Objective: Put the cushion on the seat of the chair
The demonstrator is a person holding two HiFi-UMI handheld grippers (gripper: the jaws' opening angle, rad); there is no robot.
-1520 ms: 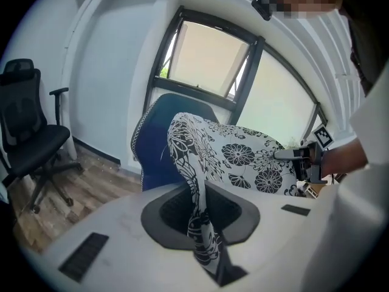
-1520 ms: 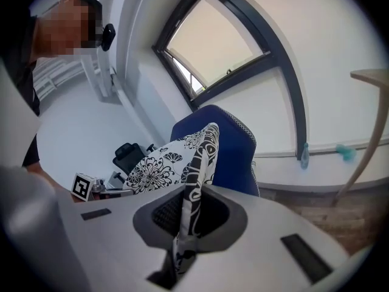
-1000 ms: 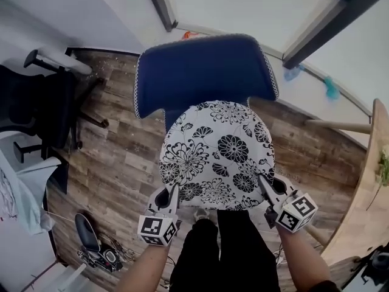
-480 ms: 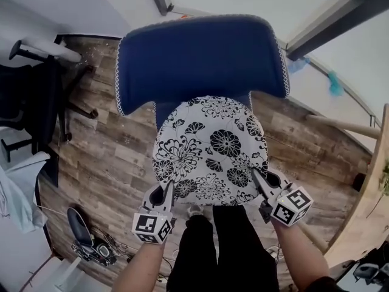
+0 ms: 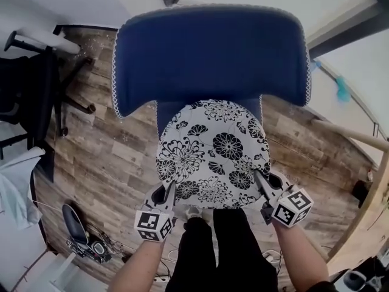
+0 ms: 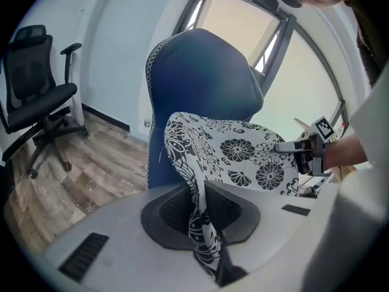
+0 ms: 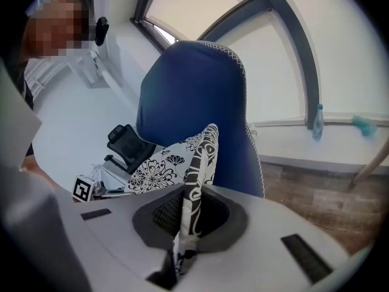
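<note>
As jaws pinch its edges, cushion (image 5: 213, 151) spans between

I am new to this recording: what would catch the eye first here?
The round white cushion with black flowers dominates the centre, pinched at its near edge by the left gripper and the right gripper. Just beyond it rises the big blue fabric chair; a black office chair stands at the left.
</note>
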